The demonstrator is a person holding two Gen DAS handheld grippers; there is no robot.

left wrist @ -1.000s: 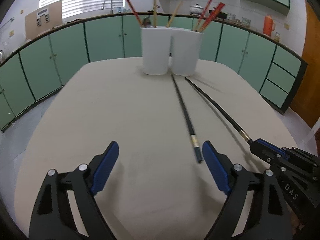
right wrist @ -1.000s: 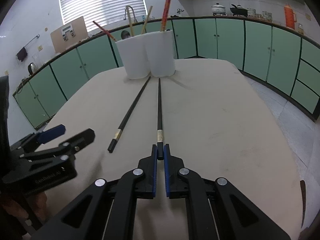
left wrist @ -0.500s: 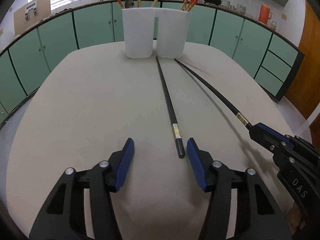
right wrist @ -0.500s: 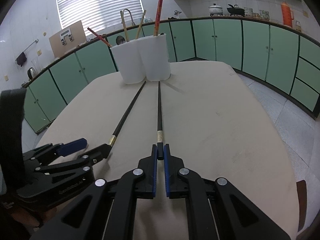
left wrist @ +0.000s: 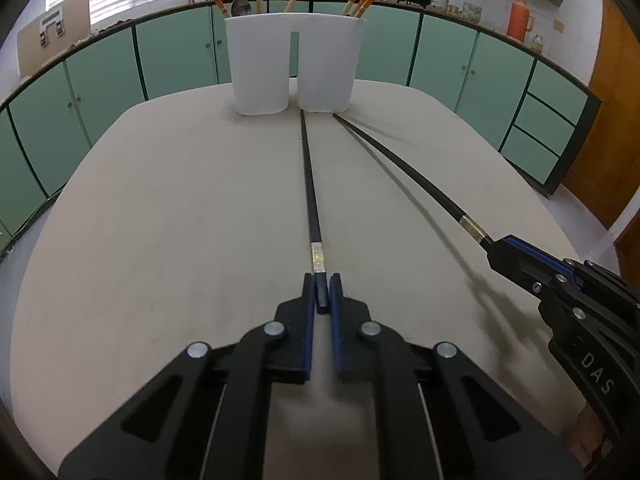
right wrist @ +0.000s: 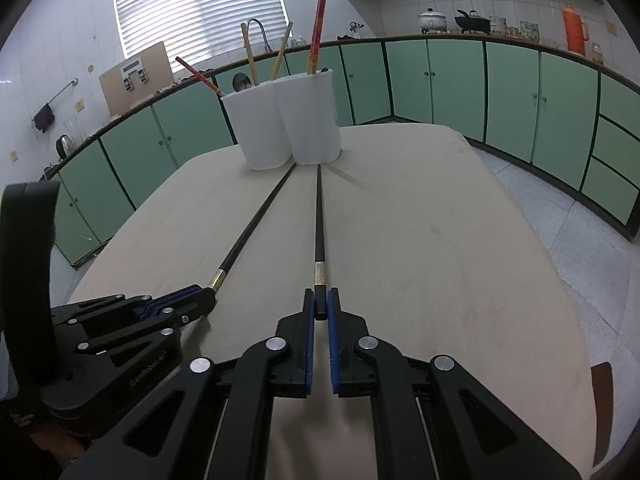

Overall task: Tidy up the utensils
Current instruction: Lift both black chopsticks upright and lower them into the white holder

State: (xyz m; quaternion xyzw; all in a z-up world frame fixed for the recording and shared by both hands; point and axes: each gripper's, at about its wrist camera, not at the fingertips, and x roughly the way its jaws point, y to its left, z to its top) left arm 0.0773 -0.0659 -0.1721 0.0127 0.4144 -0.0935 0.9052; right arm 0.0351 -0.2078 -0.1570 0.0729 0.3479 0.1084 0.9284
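Two long black chopsticks with silver bands point toward a white twin-cup utensil holder (left wrist: 294,62) at the table's far end. My left gripper (left wrist: 321,294) is shut on the near end of the left chopstick (left wrist: 310,184). My right gripper (right wrist: 321,305) is shut on the near end of the right chopstick (right wrist: 319,216). The right gripper (left wrist: 500,250) and its chopstick (left wrist: 400,166) show at the right in the left wrist view. The left gripper (right wrist: 204,298) and its chopstick (right wrist: 256,220) show at the left in the right wrist view. The holder (right wrist: 286,122) holds several red and wooden chopsticks.
The beige table (left wrist: 160,220) has rounded corners. Green kitchen cabinets (right wrist: 440,80) run behind it, with pots and an orange flask on the counter. A tiled floor (right wrist: 560,216) lies to the right.
My left gripper moved forward and shut on the end of the left chopstick. The right gripper stays shut on its chopstick.
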